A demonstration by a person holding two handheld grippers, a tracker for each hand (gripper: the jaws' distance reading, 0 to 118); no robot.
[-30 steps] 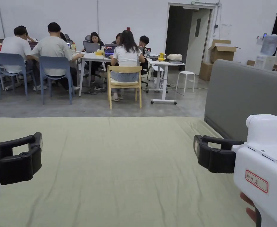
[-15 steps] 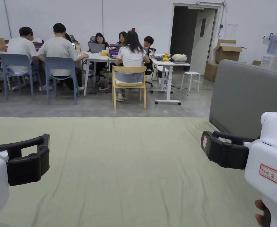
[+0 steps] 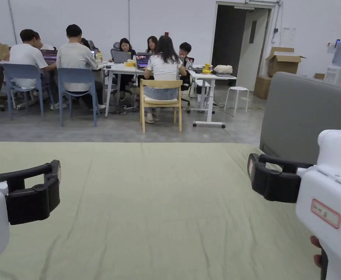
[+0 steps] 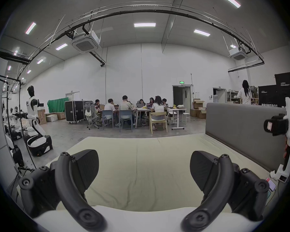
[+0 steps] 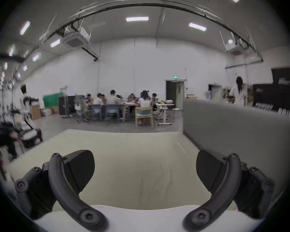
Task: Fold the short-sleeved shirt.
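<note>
Both grippers, left [image 3: 38,193] and right [image 3: 268,180], are held spread and empty above the bed [image 3: 159,204]. A shirt would likely be light and limp, best pinched at a hem or shoulder seam.

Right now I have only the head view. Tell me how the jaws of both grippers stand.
Observer: In the left gripper view, the left gripper has its jaws wide apart, with just the green sheet between them.
Operator: Now report the right one.
Observer: In the right gripper view, the right gripper is open as well and holds nothing.
Operator: Tell me what is off to the left of the sheet.
Observer: A white humanoid robot stands there, past the sheet's left edge.
</note>
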